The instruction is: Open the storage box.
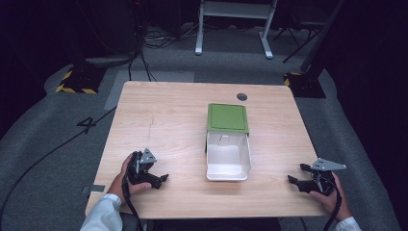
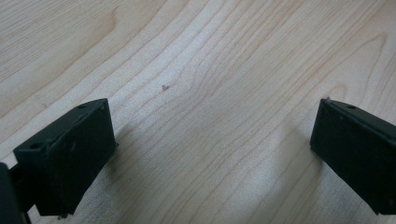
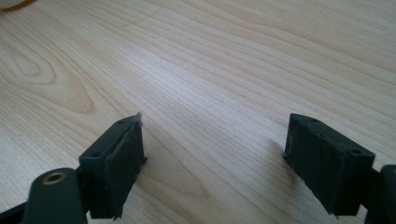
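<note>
Dark room, grey carpet floor point(image 1: 43, 144), cables trailing at 10 o'clock, white metal desk frame point(image 1: 234, 19) standing at 12 o'clock past the far edge. Light wood-grain square table point(image 1: 159, 120) sitting centre.

Resting on the tabletop just right of centre: white rectangular plastic box point(image 1: 228, 161), open top facing up, nothing visible inside. Touching its far edge at 12 o'clock: flat green square lid point(image 1: 227, 117), lying flat on the wood. Small dark round hole point(image 1: 242, 96) showing near the far edge at 1 o'clock.

Left gripper point(image 1: 161, 179) sitting at 8 o'clock on the table, held in left hand point(image 1: 126, 178), white sleeve point(image 1: 102, 215) coming in from the bottom, tips pointing toward the box, well apart from it. Jaws spread wide in the left gripper view, gripping nothing, bare wood between.

Right gripper point(image 1: 294, 174) sitting at 4 o'clock near the table's right edge, held in right hand point(image 1: 327, 196), tips pointing toward the box, well apart from it. Jaws gaping wide in the right gripper view, gripping nothing, bare wood between.
</note>
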